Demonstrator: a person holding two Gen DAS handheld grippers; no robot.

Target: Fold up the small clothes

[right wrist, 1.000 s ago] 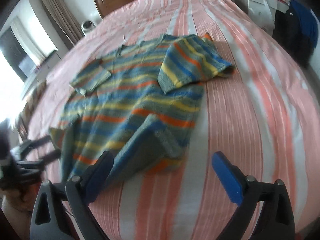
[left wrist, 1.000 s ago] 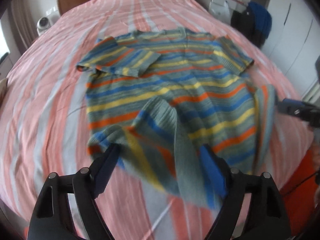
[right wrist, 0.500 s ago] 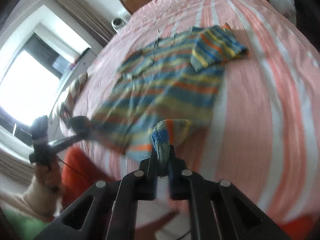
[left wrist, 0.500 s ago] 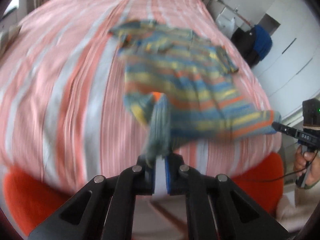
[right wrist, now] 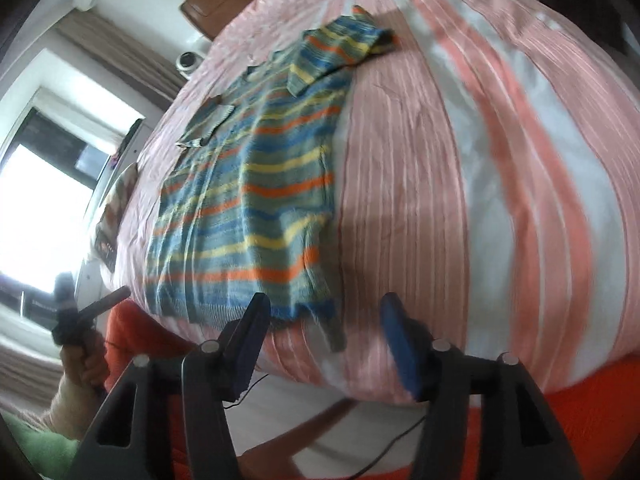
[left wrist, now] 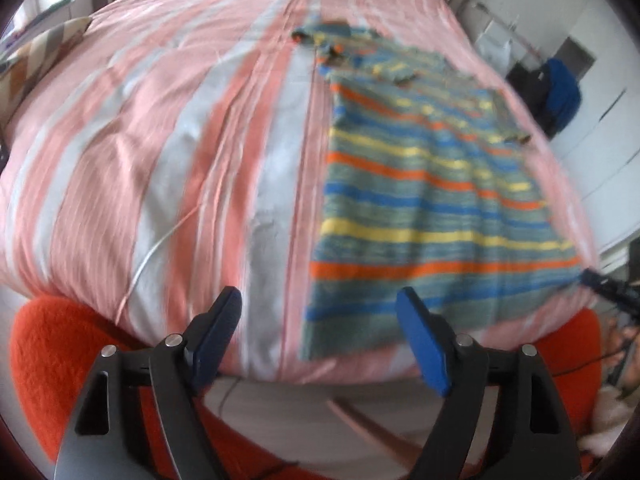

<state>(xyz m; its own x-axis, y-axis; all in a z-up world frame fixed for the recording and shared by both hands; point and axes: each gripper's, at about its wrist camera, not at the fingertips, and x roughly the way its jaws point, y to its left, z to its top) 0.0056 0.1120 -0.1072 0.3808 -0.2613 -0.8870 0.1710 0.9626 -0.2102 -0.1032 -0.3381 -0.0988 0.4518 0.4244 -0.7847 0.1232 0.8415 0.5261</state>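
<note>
Left gripper (left wrist: 320,332): black frame with blue pads (left wrist: 422,350), jaws parted and just been opening, nothing between them; it hangs over the near edge of the bed, the sweater's lower left corner lying just beyond the right-hand pad, not touched. In the right wrist view it shows small at far left (right wrist: 108,303), held by a hand (right wrist: 82,364).

Right gripper (right wrist: 324,336): same build, blue pads (right wrist: 396,344), jaws apart and just been opening, empty; the sweater's lower right corner sags over the bed edge in the gap between the pads without contact. Its dark tip appears at the right margin of the left wrist view (left wrist: 608,286).

Sweater (right wrist: 248,200): knitted, grey-green with orange, yellow and blue stripes, spread flat along the bed with its hem at the near edge; both sleeves folded in across the upper body, one sleeve (right wrist: 340,50) lying slanted at the far right shoulder.

Bed (left wrist: 160,140): covered in a pink-and-white striped sheet, wooden headboard (right wrist: 224,0) at the far end.

Orange fabric (left wrist: 36,356): below the near edge of the bed.

Patterned pillow (left wrist: 36,56): at the far left side of the bed.

Window (right wrist: 36,216): bright, left of the bed, with a brown curtain (right wrist: 120,56) beside it.

Dark and blue clothing (left wrist: 556,92): hanging by the white wall to the right
</note>
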